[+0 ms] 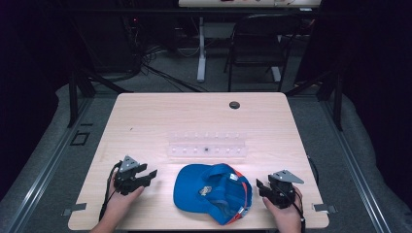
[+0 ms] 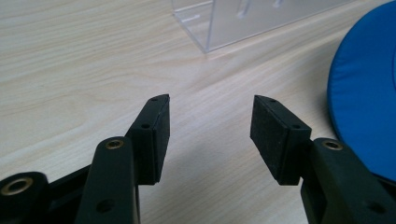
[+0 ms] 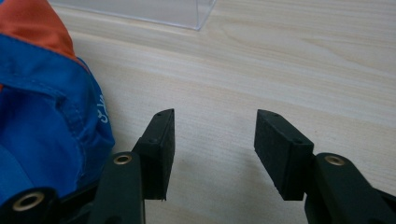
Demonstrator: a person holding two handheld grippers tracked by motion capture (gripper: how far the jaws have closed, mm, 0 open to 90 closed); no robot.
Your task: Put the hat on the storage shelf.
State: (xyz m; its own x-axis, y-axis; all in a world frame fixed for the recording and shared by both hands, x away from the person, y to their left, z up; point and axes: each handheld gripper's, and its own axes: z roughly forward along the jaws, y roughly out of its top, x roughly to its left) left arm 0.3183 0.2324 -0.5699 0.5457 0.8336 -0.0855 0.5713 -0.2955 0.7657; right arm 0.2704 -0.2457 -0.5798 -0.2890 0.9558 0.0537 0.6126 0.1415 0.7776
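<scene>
Blue cap (image 1: 213, 191) lies upside down (orange trim showing) near the counter's (image 1: 155, 116) front edge, between both grippers. Left gripper (image 1: 149, 174) and right gripper (image 1: 260, 187): jaws wide apart, holding nothing.

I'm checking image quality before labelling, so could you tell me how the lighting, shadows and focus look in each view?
High view: the table is lit but the room around it is dark, and the clear rack looks washed out. Left gripper view: sharp pads, soft shadow beneath, blue cap slightly soft. Right gripper view: the cap up close is a little blurred, and the jaws cast a faint shadow.
</scene>
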